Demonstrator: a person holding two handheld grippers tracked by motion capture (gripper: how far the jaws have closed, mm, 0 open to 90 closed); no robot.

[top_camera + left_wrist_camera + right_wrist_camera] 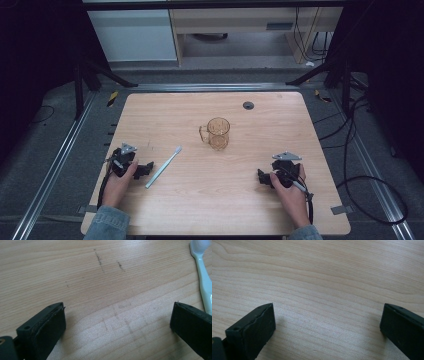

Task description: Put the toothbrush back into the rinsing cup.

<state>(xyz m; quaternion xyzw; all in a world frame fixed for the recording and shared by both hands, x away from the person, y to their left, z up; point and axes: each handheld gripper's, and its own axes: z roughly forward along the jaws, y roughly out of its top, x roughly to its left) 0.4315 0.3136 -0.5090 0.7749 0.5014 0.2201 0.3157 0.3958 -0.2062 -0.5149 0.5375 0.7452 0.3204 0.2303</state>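
toothbrush (164,166): pale blue | cup (218,133): clear amber | table (200,210): light woodgrain

Your pale blue-white toothbrush (163,167) lies flat on the table's left half, angled, with its bristle head at the far end.

**No readable writing**

No text, label, brand, number or sign can be read anywhere in these views. The tabletop (225,200) carries a few faint dark pencil-like strokes and pale rubbed lines, seen in the left gripper view, but they form no letters or figures. The toothbrush (163,167) and the amber cup (218,133) show no print.
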